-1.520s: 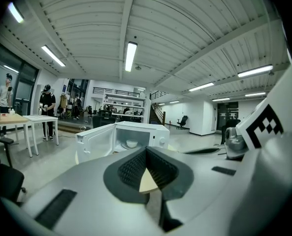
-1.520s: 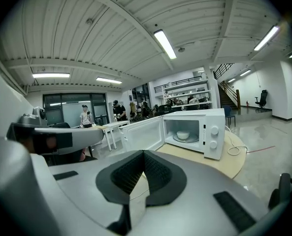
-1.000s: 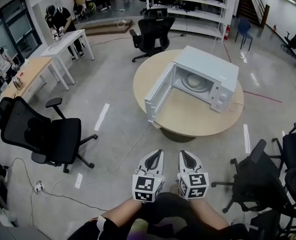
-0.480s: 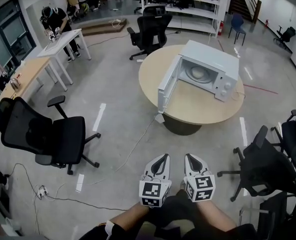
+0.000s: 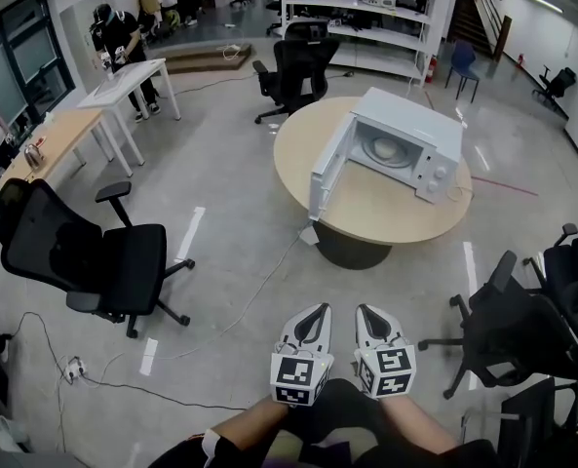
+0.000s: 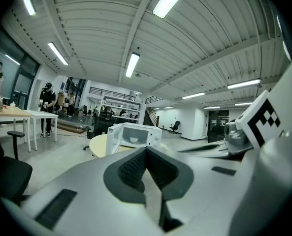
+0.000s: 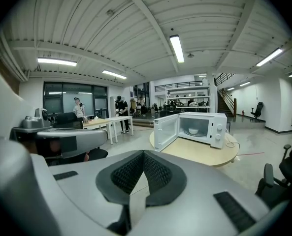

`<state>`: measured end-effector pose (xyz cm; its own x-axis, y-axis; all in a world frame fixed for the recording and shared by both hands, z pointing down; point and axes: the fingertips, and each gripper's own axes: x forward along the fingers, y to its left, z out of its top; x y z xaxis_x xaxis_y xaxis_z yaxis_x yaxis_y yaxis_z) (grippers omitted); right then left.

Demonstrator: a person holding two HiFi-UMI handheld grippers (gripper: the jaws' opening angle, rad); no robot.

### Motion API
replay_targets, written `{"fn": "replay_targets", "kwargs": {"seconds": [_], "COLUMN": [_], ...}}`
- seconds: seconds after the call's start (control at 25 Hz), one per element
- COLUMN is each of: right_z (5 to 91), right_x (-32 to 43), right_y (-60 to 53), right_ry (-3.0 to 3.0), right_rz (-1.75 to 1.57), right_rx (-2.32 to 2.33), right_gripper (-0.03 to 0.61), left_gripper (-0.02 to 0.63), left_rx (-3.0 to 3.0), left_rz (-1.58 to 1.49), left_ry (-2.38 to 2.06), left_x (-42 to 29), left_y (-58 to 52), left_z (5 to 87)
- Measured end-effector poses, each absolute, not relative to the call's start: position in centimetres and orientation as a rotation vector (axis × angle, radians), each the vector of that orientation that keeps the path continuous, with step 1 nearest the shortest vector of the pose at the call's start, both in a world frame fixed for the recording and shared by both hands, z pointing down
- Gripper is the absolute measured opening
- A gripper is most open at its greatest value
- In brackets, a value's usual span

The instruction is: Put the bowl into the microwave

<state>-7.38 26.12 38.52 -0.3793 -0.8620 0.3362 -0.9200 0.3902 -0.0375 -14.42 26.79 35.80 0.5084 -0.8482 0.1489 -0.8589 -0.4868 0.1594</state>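
The bowl (image 5: 387,151) sits inside the microwave (image 5: 412,117), about the middle of the cavity floor. The door (image 5: 326,170) stands wide open, swung out toward the near edge of the round table (image 5: 366,217) that carries the microwave.

Both grippers are held low, close in front of the person's body, side by side and just apart from each other, tips pointing toward the table. The left gripper (image 5: 314,315) has its jaws pressed together with nothing between them, and the right gripper (image 5: 363,315) is the same, jaws together and empty. Neither is near the bowl: a wide stretch of floor (image 5: 240,261) lies between the grippers and the table, and the bowl is well apart from them, ahead and a little to the right.

In the right gripper view the microwave shows above the jaw tips and slightly right, with the pale bowl seen through the open front. In the left gripper view it is small, just above the jaw tips.

A black chair (image 5: 94,252) stands to the left, more chairs (image 5: 522,330) to the right, and a person (image 5: 118,37) stands at a white desk (image 5: 123,81) far off
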Motion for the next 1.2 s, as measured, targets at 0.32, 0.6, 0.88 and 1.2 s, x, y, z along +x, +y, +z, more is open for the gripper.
{"fn": "replay_targets", "kwargs": {"seconds": [0.32, 0.6, 0.88, 1.2], "right_z": [39.3, 38.7, 40.5, 42.6], "right_x": [-3.2, 1.1, 3.5, 7.1], "right_y": [29.3, 31.2, 34.2, 37.2], "right_ry": [-2.368, -2.382, -2.420, -2.410], "right_rz": [0.336, 0.335, 0.359, 0.389], "right_rx": [1.588, 1.586, 1.548, 1.540], "right_gripper": [0.017, 0.018, 0.017, 0.018], "left_gripper": [0.046, 0.046, 0.046, 0.046], "left_rx": [2.567, 2.570, 2.534, 2.512], "left_rz": [0.115, 0.143, 0.176, 0.204], "left_ry": [-1.412, -1.429, -1.481, -1.469], "left_x": [-9.7, -5.6, -3.3, -0.1], "left_y": [28.8, 31.1, 34.4, 37.6], "left_z": [35.9, 35.5, 37.3, 39.8]}}
